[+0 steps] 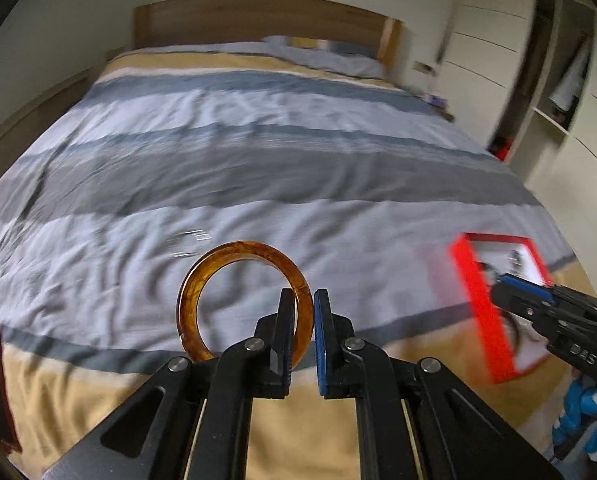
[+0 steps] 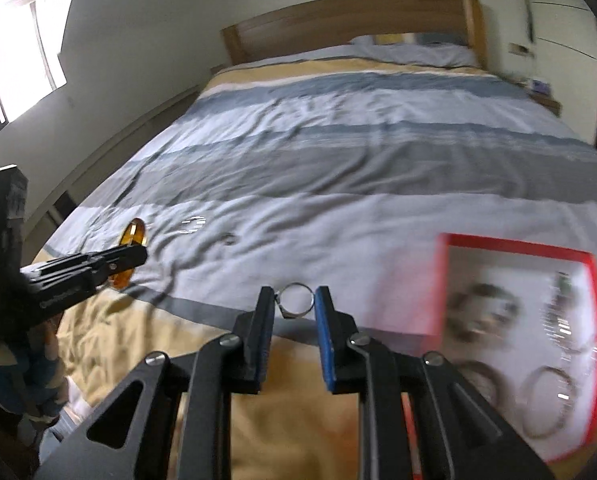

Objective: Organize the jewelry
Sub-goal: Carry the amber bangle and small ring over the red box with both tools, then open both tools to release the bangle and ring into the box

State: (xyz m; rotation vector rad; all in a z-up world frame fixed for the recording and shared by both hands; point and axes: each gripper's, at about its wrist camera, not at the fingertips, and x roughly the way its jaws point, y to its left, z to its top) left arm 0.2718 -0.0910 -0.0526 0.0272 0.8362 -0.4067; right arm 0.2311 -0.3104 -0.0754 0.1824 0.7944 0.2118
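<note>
Nearest, the left gripper (image 1: 302, 300) is clamped on the rim of an amber bangle (image 1: 244, 300), which stands upright in the jaws, clear of the bed. The right gripper (image 2: 295, 300) pinches a small silver ring (image 2: 296, 300) between its pads, also lifted off the cover.

Both pieces look to be in carriage toward the red tray (image 2: 518, 246), which lies at the near right on the striped bedspread (image 2: 338, 168) and already holds several blurred bracelets. The next move likely calls for lowering each piece over a bare patch of the white lining before letting go.

The tray's raised red rim must be cleared on the way in. Farther out, two small silver pieces (image 2: 194, 224) lie loose on the cover; beyond them the bed is open up to the wooden headboard (image 2: 350, 20).
</note>
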